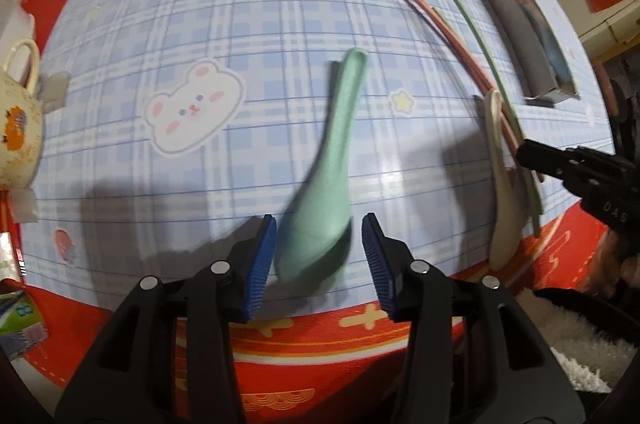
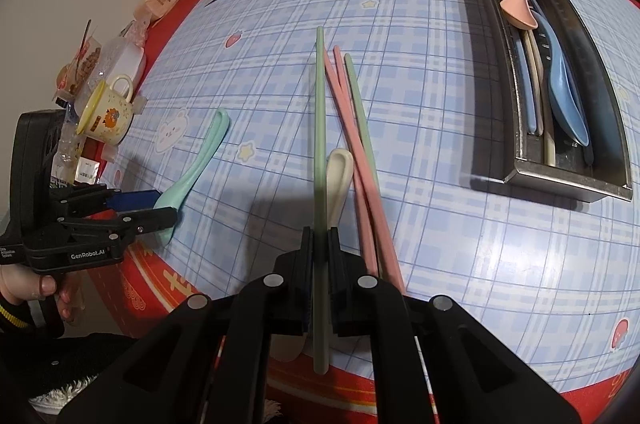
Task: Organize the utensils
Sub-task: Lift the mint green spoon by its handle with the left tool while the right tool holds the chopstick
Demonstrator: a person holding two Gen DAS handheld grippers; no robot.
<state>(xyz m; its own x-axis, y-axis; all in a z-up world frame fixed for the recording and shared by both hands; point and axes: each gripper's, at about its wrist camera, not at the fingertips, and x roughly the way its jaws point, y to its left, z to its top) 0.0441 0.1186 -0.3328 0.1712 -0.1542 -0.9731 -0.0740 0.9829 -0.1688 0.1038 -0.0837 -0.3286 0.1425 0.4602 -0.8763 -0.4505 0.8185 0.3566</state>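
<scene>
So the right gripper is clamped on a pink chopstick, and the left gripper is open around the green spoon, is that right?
Not quite. The right gripper is clamped on a green chopstick, not a pink one; the right wrist view shows it. The left gripper is open around the green spoon.

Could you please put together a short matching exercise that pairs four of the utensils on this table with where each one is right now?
Things:
1. green spoon
2. green chopstick
3. pink spoon
4. white spoon

Places:
A. inside the metal tray
B. clamped in the right gripper
C. on the mat, its bowl between the open pads of the left gripper
D. on the mat beside the pink chopsticks

Pairs: 1-C, 2-B, 3-A, 4-D
</scene>
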